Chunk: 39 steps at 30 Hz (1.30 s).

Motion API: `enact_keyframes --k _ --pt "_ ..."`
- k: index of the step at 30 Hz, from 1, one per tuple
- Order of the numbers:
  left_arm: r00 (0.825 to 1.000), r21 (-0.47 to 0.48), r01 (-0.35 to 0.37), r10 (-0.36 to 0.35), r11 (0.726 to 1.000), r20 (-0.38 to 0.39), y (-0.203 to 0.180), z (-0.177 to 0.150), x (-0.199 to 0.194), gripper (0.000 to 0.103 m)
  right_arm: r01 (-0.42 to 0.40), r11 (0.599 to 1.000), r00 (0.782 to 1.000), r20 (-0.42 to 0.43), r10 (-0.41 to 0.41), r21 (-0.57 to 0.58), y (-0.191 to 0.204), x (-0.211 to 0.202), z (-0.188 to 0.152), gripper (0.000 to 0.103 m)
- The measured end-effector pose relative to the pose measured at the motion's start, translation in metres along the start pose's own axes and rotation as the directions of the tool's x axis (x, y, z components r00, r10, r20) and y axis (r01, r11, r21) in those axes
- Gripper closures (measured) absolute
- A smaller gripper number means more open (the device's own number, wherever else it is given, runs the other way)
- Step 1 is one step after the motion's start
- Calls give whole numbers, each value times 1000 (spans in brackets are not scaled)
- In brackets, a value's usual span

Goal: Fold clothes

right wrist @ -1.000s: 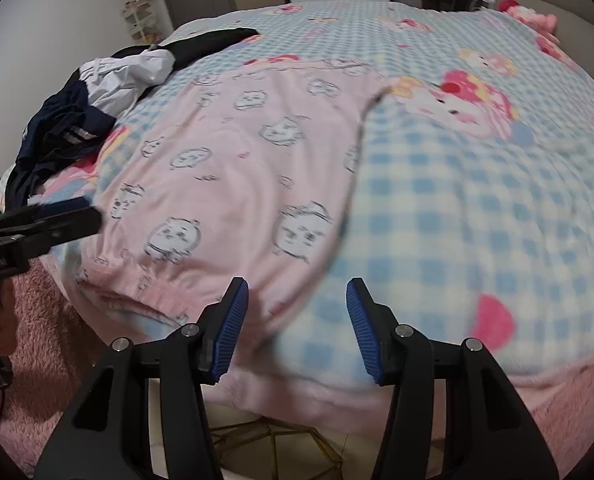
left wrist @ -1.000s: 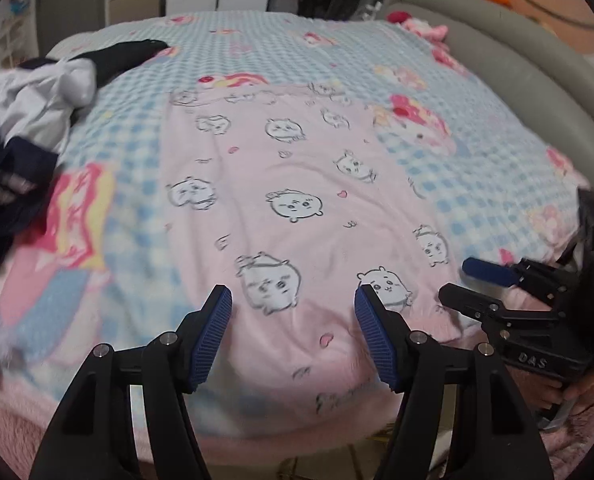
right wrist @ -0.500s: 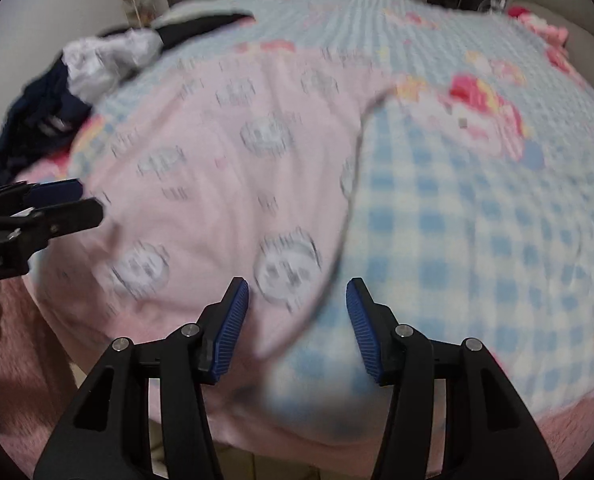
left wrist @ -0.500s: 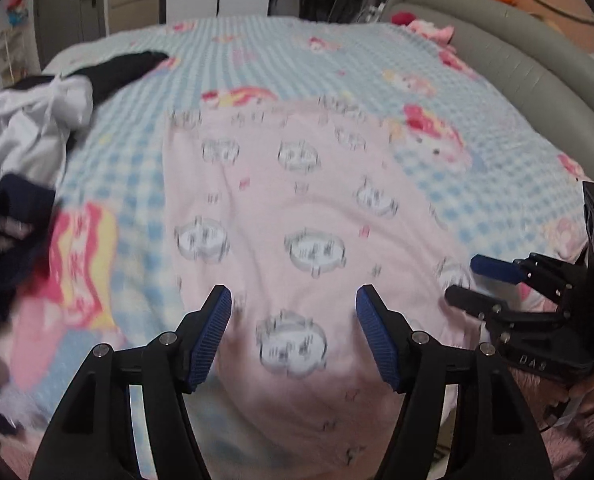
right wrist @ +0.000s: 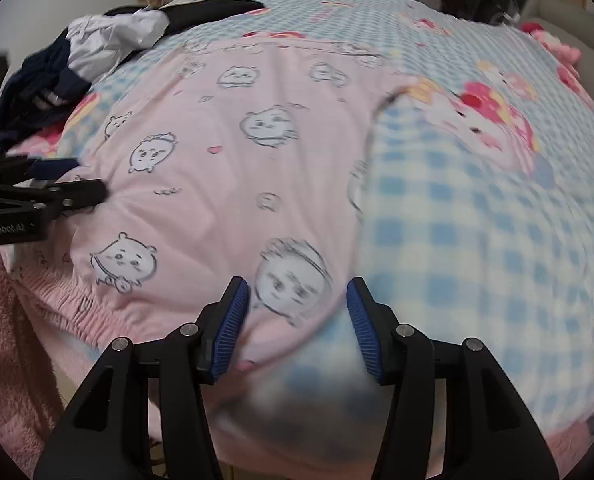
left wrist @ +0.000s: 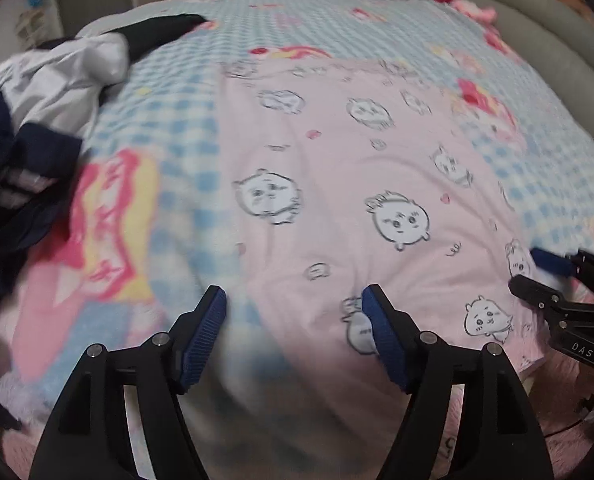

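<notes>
A pink garment [left wrist: 337,184] printed with white cartoon faces lies spread flat on the bed; it also shows in the right wrist view [right wrist: 225,168]. My left gripper [left wrist: 293,320] is open and empty, low over the garment's near left edge. My right gripper [right wrist: 297,312] is open and empty, low over the garment's near right edge, where pink cloth meets the blue check blanket. Each gripper shows in the other's view: the right one [left wrist: 537,276] at the garment's right hem, the left one [right wrist: 73,182] at its left side.
A blue check blanket [left wrist: 177,128] with pink cartoon prints covers the bed. A pile of navy, white and black clothes [left wrist: 49,92] lies at the far left, also in the right wrist view [right wrist: 97,44]. A grey padded bed frame [left wrist: 557,32] runs along the right.
Both grippers have moved forward and lower over the bed, closer to the garment's near corners. The left one has shifted toward the garment's left edge. Both stay open.
</notes>
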<state>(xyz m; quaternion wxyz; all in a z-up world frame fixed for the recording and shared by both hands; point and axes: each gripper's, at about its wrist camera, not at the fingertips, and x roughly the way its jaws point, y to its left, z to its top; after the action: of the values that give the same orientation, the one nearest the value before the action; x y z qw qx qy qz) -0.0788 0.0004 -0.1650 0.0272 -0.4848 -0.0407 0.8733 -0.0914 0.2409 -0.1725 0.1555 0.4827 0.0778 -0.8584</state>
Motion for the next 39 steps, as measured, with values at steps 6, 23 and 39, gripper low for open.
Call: enact_keyframes --k 6,23,39 --pt "995 16 64 -65 998 76 -12 10 -13 31 -10 1000 996 85 9 12 4 -13 32 50" --pt "969 -5 239 -238 971 70 -22 -11 -29 31 -60 995 996 72 54 74 5 -26 11 49" --pt "997 61 37 -34 997 -63 -25 -38 -16 19 -78 994 997 -5 79 71 10 -11 -20 27"
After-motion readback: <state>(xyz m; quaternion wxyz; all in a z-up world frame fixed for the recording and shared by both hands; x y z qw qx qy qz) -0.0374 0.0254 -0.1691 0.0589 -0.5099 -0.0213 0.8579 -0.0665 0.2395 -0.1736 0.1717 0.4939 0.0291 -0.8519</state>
